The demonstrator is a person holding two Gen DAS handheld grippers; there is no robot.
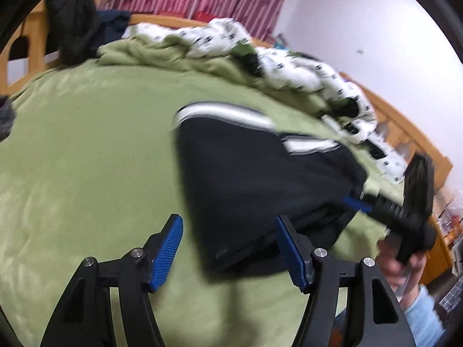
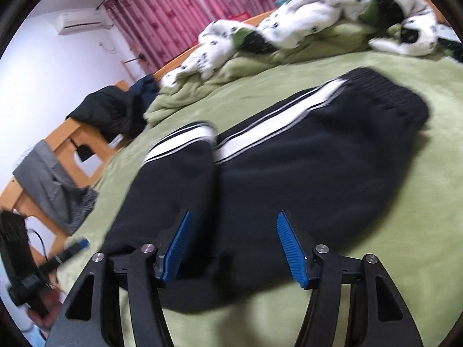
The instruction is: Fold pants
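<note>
Writing: no brand, label or lettering could be read; both views were blurred, and the small dark marks on the white quilt [image 2: 303,20] were too smeared to make out.

Pants: the black pants [image 2: 289,156] with white side stripes lay on the green blanket [image 2: 405,231] of the bed, one part folded over another, the ribbed waistband at the far end in the right wrist view.

Left gripper: the left gripper [image 1: 228,248] was spread wide and held nothing; the near corner of the pants [image 1: 246,190] lay between and just beyond its blue pads, its right pad at the cloth's edge, though contact could not be judged.

Right gripper: the right gripper [image 2: 231,248] stood released over the near end of the pants, dark cloth showing between its fingers, nothing clamped. In the left wrist view it appeared at the right [image 1: 358,204], its blue tips at the hem of the pants.

Surroundings: the quilt was bunched along the far side of the bed, well apart from the pants. Dark clothing [image 2: 110,112] was heaped on the wooden bed frame [image 2: 69,138], with a grey garment [image 2: 49,179] draped over the frame nearby. Pink curtains [image 2: 173,8] and a wall air conditioner [image 2: 81,21] stood behind.

Obstructions: nothing lay on the pants or between them and either gripper.
</note>
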